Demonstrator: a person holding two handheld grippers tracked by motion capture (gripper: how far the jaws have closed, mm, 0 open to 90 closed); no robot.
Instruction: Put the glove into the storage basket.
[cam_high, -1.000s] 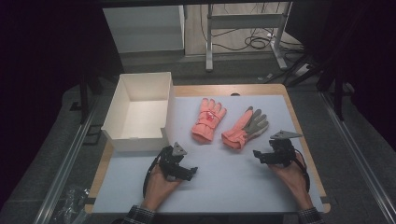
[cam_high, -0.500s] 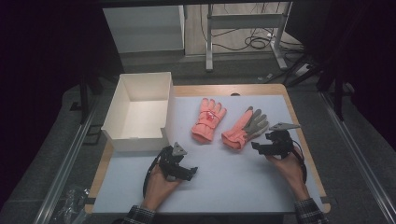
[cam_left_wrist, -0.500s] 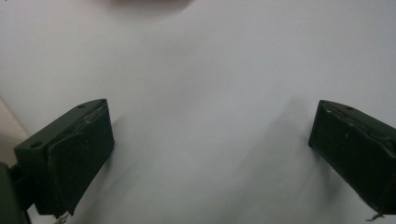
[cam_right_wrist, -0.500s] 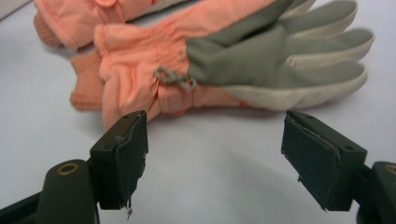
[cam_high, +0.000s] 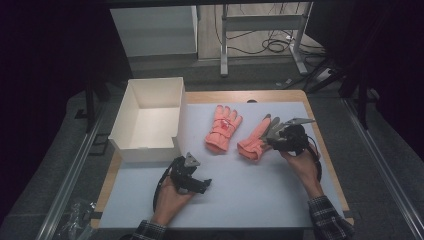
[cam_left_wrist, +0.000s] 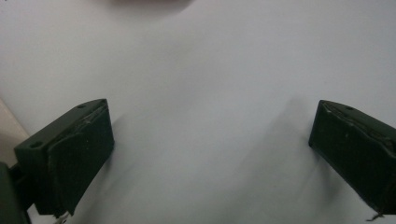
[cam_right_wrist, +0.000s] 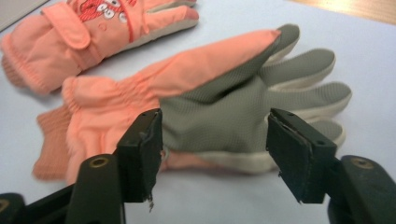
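Two orange gloves lie on the white mat. The left glove (cam_high: 223, 128) lies back up, with a strap and print (cam_right_wrist: 88, 28). The right glove (cam_high: 257, 137) lies palm up, showing a grey grip palm (cam_right_wrist: 224, 107). My right gripper (cam_high: 280, 140) is open just over this glove's palm, its jaws straddling the palm in the right gripper view (cam_right_wrist: 215, 156). My left gripper (cam_high: 197, 184) rests open low over the bare mat near the front, nothing between its jaws (cam_left_wrist: 208, 158).
An open white box (cam_high: 147, 120) stands at the mat's left rear, beside the left glove. The wooden table edge (cam_high: 327, 145) runs along the right. Cables and a metal stand (cam_high: 260, 40) lie on the floor beyond the table.
My right gripper has moved forward and left, from the mat's right side onto the palm-up glove. The left gripper has stayed put.
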